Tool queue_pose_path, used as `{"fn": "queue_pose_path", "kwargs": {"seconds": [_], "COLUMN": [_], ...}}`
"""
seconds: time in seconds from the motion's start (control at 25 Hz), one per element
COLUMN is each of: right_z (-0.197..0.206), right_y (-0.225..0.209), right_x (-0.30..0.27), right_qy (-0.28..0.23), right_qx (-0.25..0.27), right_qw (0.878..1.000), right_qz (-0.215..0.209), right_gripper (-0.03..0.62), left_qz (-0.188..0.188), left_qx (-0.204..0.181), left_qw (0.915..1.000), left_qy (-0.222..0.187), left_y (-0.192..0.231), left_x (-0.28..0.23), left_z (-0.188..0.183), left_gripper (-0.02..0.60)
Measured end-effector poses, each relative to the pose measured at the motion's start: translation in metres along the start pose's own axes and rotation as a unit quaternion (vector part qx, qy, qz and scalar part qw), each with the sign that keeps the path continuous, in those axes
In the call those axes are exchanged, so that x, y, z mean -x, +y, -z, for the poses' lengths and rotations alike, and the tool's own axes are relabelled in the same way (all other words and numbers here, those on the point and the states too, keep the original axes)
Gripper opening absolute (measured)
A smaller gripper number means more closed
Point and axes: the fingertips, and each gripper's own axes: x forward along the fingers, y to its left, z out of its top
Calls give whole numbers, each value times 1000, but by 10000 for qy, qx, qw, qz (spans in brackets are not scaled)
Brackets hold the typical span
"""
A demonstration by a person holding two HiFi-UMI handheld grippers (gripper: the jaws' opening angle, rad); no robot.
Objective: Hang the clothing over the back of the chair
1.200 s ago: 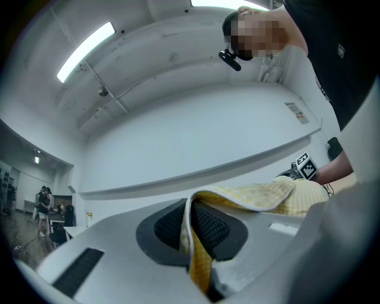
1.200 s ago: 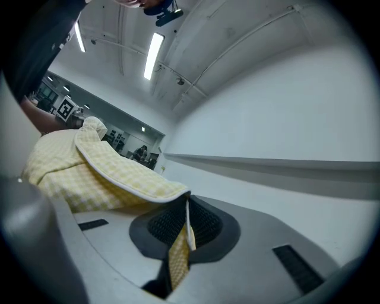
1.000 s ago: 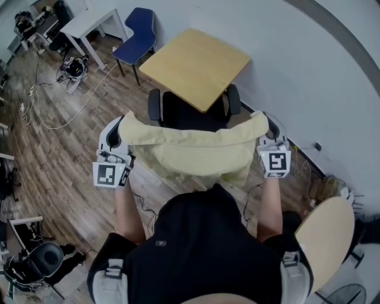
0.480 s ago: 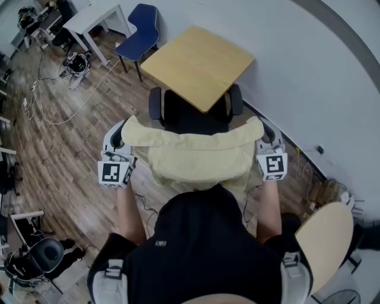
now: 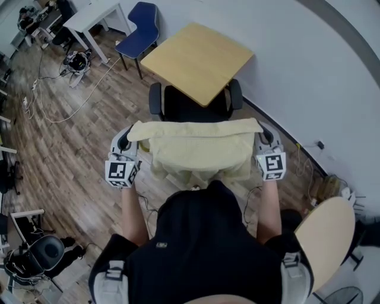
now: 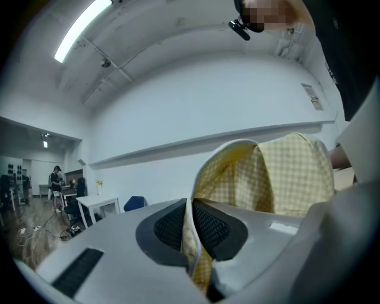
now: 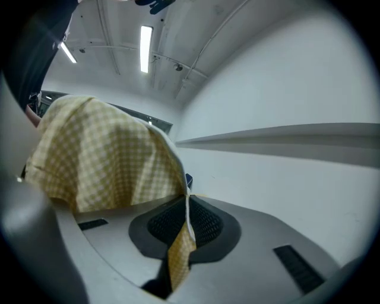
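Sq wood table [image 5: 199, 62]; blue chair [image 5: 141, 32] nr white desk [image 5: 95, 18]; plank floor [image 5: 65, 157].

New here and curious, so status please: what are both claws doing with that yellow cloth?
Left claw shut on yellow checked garment, right claw too. Garment spread at black chair's back, not yet let go. Wooden table just beyond.

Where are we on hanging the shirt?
Done: the shirt is lifted and spread wide. In hand: the left gripper and right gripper each clamp an end of its top edge, holding it level at the chair back. Whether it touches the back can't be told. Left: drape it over the back and open both grippers.
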Motion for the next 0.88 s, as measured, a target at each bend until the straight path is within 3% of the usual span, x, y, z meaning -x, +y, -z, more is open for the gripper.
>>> {"fn": "queue_pose_path", "kwargs": {"seconds": [0.4, 0.64, 0.88], "right_z": [19, 47, 62], "right_y": [24, 42, 59], "right_x": [35, 72, 103], "right_qy": [303, 472, 578], "right_qx": [-68, -255, -226], "right_qw": [9994, 9986, 9977], "right_qz": [146, -12, -270], "right_gripper": [29, 29, 17], "left_qz": [521, 523, 195], "left_qx": [232, 320, 231], "left_qw": [9983, 9981, 9995], "left_qy": [104, 75, 31], "left_y": [-41, -59, -70], "left_x": [35, 55, 80], "left_z": [21, 22, 10], "left_gripper": [14, 21, 32]}}
